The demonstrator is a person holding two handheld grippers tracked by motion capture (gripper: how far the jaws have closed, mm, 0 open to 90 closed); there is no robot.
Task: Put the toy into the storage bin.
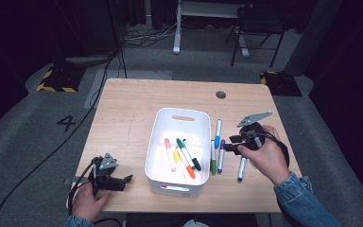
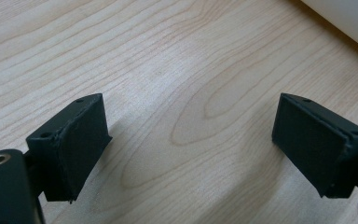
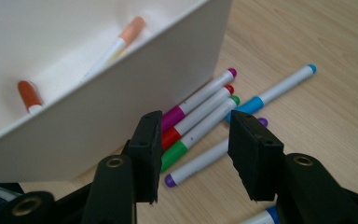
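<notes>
A white bin (image 1: 183, 112) stands mid-table and holds several markers (image 1: 184, 158). More markers lie on the wood to its right: a light blue one (image 1: 218, 132), a green one (image 1: 213, 160), a purple one (image 1: 221, 156) and a blue one (image 1: 241, 169). My right gripper (image 1: 231, 143) hovers over these, open with nothing between its pads. In the right gripper view, the right gripper (image 3: 193, 128) points at the purple marker (image 3: 200, 163), beside the green marker (image 3: 205, 123) and the bin wall (image 3: 121, 102). My left gripper (image 1: 123, 182) rests left of the bin, open over bare wood (image 2: 191, 135).
A dark round grommet (image 1: 220, 94) sits in the tabletop behind the bin. A cable (image 1: 38, 165) trails off the table's left side across the floor. A chair (image 1: 257, 28) and a desk leg (image 1: 177, 28) stand beyond the far edge.
</notes>
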